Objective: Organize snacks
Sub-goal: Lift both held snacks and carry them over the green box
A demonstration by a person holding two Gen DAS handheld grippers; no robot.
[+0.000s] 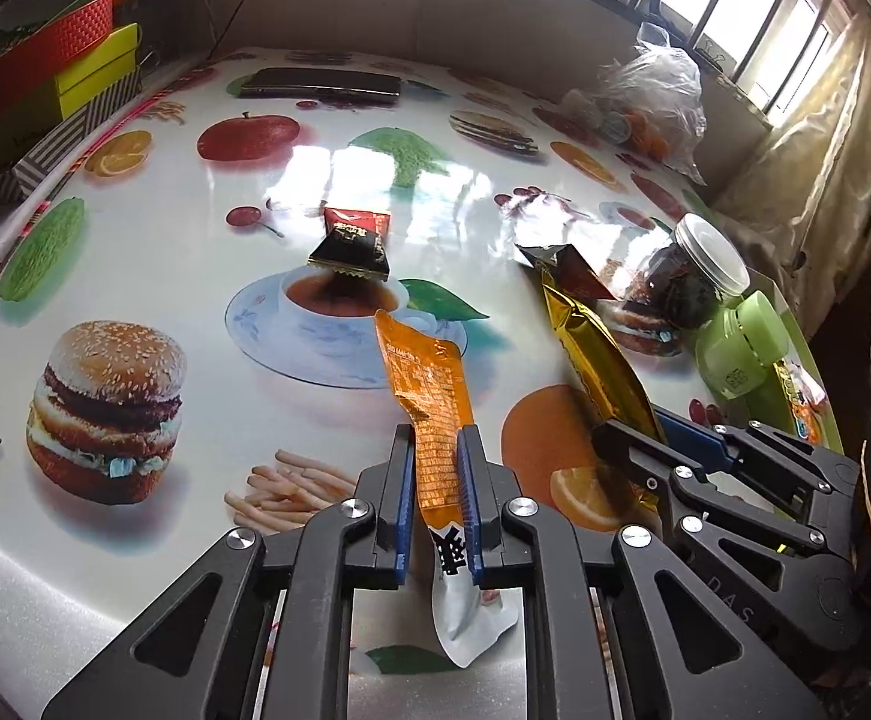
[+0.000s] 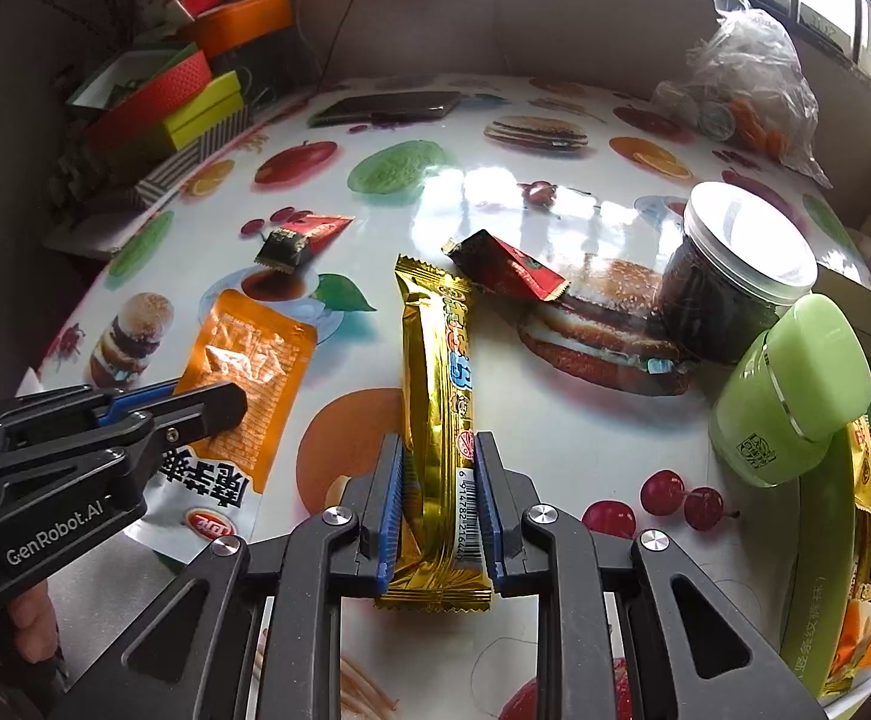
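The left gripper point(image 1: 435, 468) is clamped on an orange snack packet point(image 1: 429, 396). The packet's long axis runs from its white tail at 6 o'clock up toward 12, leaning slightly to 11. The right gripper point(image 2: 438, 480) pinches a gold snack bar point(image 2: 438, 402) near its barcode end; the bar points almost straight to 12 o'clock, crimped end at 6.

At 12 o'clock of the left gripper, well apart, a small black-and-red sachet point(image 1: 351, 249) lies on the table point(image 1: 135, 276). The right wrist view alone shows a second red sachet point(image 2: 510, 267) touching the gold bar's far tip at 1 o'clock, and an orange packet in a green tray point(image 2: 819, 588) at 4 o'clock. Both views show a clear jar with a white lid point(image 2: 735, 276) and a green jar point(image 2: 789, 396) at 2 to 3 o'clock.

The table wears a glossy cloth printed with burgers, fruit and fries. A plastic bag point(image 1: 651, 102) sits at the far edge at 1 o'clock, stacked coloured boxes point(image 1: 75, 66) at 10, windows behind.
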